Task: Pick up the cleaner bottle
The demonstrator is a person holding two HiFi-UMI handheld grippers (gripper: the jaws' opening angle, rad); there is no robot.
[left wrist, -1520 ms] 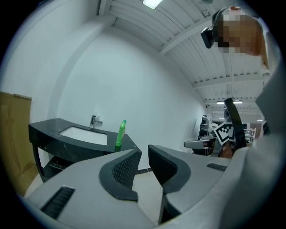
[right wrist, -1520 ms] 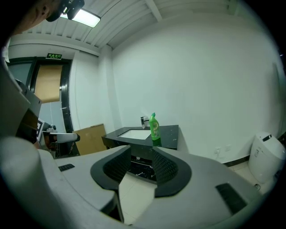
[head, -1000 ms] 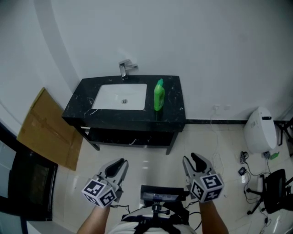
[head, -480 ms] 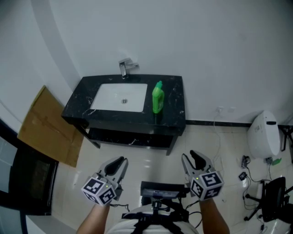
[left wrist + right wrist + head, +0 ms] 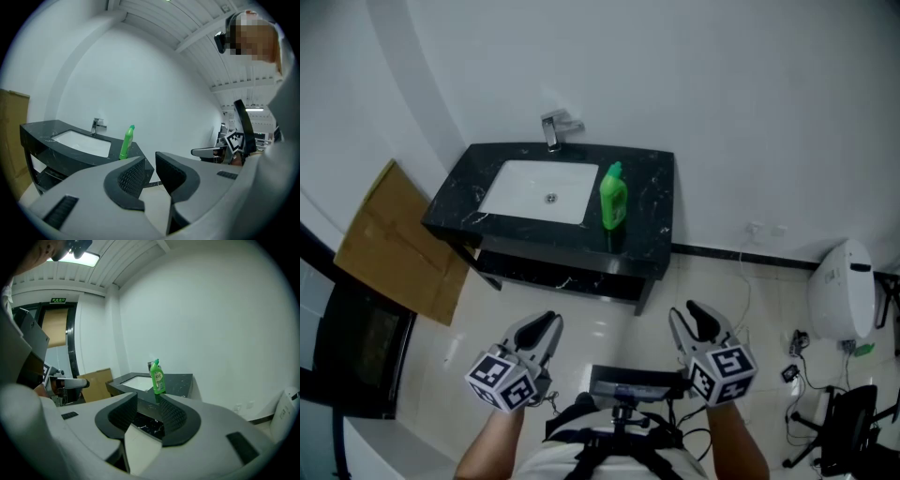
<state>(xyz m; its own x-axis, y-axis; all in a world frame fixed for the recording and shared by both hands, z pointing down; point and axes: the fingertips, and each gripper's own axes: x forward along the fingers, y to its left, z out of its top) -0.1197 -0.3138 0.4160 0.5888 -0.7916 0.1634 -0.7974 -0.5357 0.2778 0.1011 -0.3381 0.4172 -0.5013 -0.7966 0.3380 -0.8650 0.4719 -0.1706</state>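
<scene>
The head view looks steeply down from high and well back from the black vanity point(image 5: 647, 197), facing its front. Both gripper views look nearly level from low before it, the right off its right corner. All three share the vanity and cleaner bottle point(image 5: 613, 199).

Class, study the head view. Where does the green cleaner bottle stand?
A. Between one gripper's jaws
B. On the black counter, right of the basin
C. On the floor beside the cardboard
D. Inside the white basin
B: the green cleaner bottle stands upright on the black counter, just right of the white basin.
</scene>
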